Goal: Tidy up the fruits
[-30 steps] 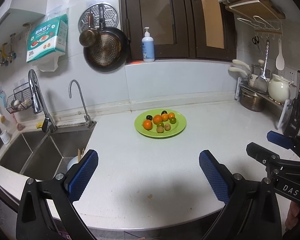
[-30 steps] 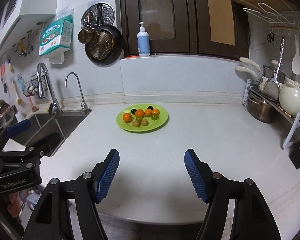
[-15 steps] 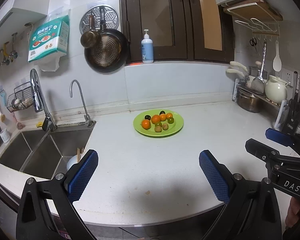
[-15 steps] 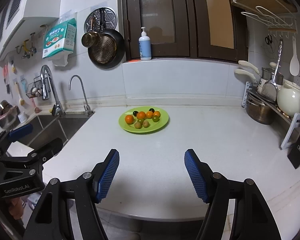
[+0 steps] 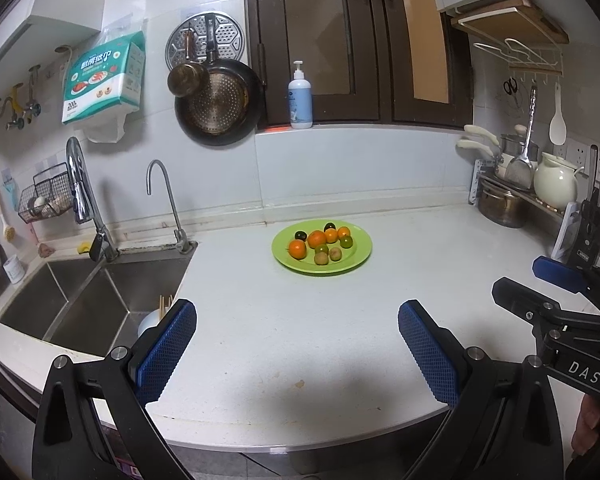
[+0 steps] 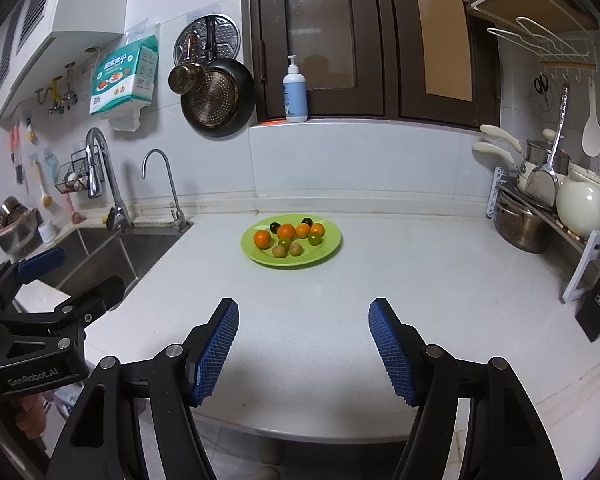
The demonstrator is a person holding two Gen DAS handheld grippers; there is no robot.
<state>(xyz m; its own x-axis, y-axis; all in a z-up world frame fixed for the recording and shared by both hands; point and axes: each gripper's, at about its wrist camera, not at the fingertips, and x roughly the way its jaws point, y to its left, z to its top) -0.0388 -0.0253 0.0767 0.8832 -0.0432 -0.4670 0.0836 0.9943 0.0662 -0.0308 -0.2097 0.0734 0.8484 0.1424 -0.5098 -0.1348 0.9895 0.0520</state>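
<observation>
A green plate (image 5: 358, 258) (image 6: 328, 250) stands on the white counter near the back wall. It holds several small fruits: orange ones (image 5: 317, 239) (image 6: 262, 239), green ones (image 5: 346, 242), brownish ones (image 5: 321, 258) and two dark ones (image 5: 300, 235). My left gripper (image 5: 296, 350) is open and empty, over the counter's front edge, far short of the plate. My right gripper (image 6: 304, 344) is open and empty too, also near the front edge. Each gripper shows at the side of the other's view.
A double steel sink (image 5: 84, 308) with two taps lies left of the plate. A rack with pots (image 5: 500, 204), a white kettle (image 5: 556, 184) and a knife block (image 5: 588, 232) lines the right wall. Pans (image 5: 218, 108) hang on the back wall.
Both grippers have drawn back and lifted slightly; the plate looks a little farther away. Jaws stay open.
</observation>
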